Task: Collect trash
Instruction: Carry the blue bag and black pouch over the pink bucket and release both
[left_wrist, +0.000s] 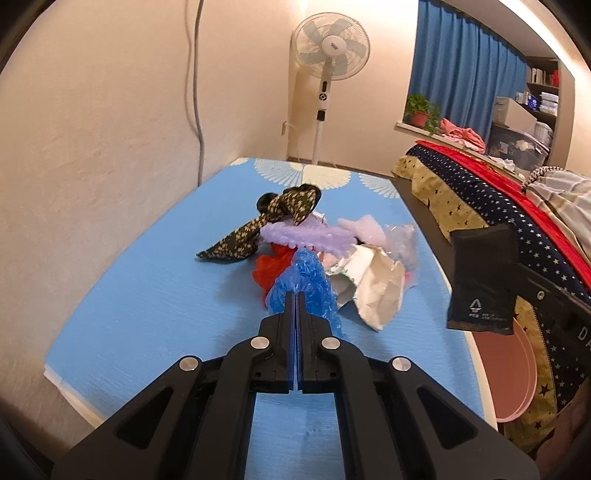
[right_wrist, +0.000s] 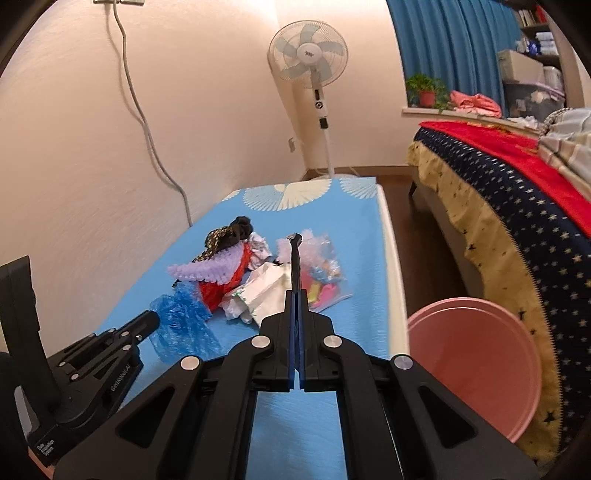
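Observation:
A heap of trash lies on the blue-covered table (left_wrist: 147, 332): a patterned cloth (left_wrist: 258, 229), purple foam netting (left_wrist: 303, 236), red plastic (left_wrist: 269, 269), crumpled white paper (left_wrist: 376, 288) and a clear bag of coloured bits (right_wrist: 325, 280). My left gripper (left_wrist: 296, 295) is shut on a crinkled blue plastic bag (left_wrist: 306, 284). From the right wrist view, the left gripper (right_wrist: 153, 318) pinches the blue bag (right_wrist: 181, 325), which hangs down to the table. My right gripper (right_wrist: 296, 293) is shut on a flat black packet (right_wrist: 295, 266), seen edge-on. The same black packet (left_wrist: 480, 280) hangs above the table's right edge.
A pink bin (right_wrist: 476, 373) stands on the floor between the table and a bed (right_wrist: 517, 206) with a star-patterned cover. A standing fan (right_wrist: 308, 59) is behind the table's far end. A wall (left_wrist: 92, 166) with a hanging cable runs along the table's left side.

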